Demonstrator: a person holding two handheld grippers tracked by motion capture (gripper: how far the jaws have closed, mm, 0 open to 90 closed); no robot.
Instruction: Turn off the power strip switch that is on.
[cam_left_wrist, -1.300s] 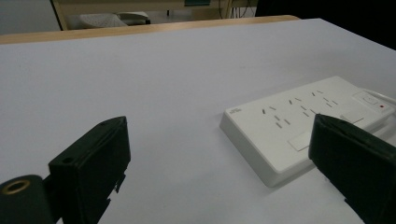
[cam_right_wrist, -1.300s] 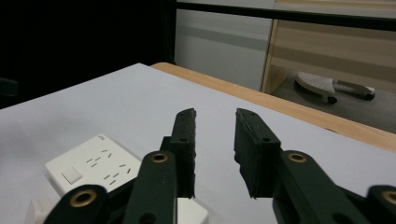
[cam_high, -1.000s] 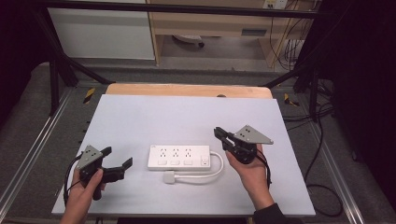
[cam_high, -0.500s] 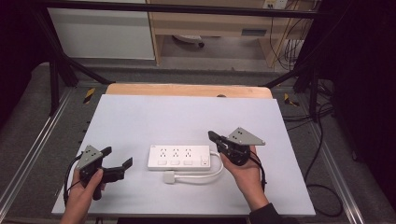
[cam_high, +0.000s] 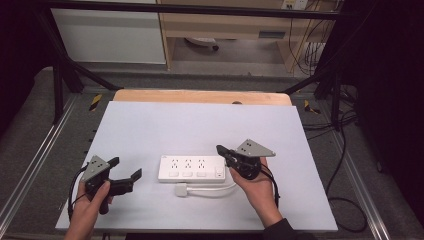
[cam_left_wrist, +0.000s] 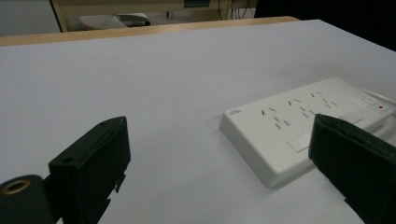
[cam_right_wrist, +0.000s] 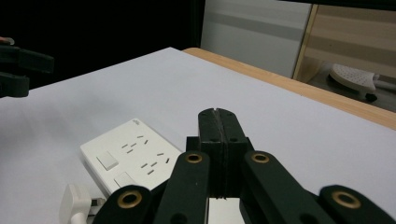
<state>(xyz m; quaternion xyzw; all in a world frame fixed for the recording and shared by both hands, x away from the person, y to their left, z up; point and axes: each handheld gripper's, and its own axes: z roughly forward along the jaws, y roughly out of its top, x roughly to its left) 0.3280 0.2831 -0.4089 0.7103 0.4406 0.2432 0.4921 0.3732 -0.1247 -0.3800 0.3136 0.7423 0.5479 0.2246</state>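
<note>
A white power strip (cam_high: 192, 168) lies flat at the middle of the white tabletop (cam_high: 200, 125). Its cord curls in front of it and ends in a white plug (cam_high: 181, 190). My right gripper (cam_high: 220, 149) is shut with nothing between the jaws, and its tip hovers just over the strip's right end, by the switch. In the right gripper view the closed jaws (cam_right_wrist: 218, 114) point past the strip (cam_right_wrist: 130, 154), with the plug (cam_right_wrist: 72, 200) low at the left. My left gripper (cam_high: 125, 168) is open, left of the strip and apart from it. The left gripper view frames the strip (cam_left_wrist: 299, 126) between wide jaws (cam_left_wrist: 219, 163).
A wooden strip (cam_high: 200, 96) borders the table's far edge. Metal rails (cam_high: 35, 165) run along both sides. Black cables (cam_high: 345, 200) loop on the floor at the right. The other hand's open gripper (cam_right_wrist: 18, 70) shows far left in the right gripper view.
My right gripper has moved left and slightly down, from right of the power strip to over its right end. The left gripper has stayed in place.
</note>
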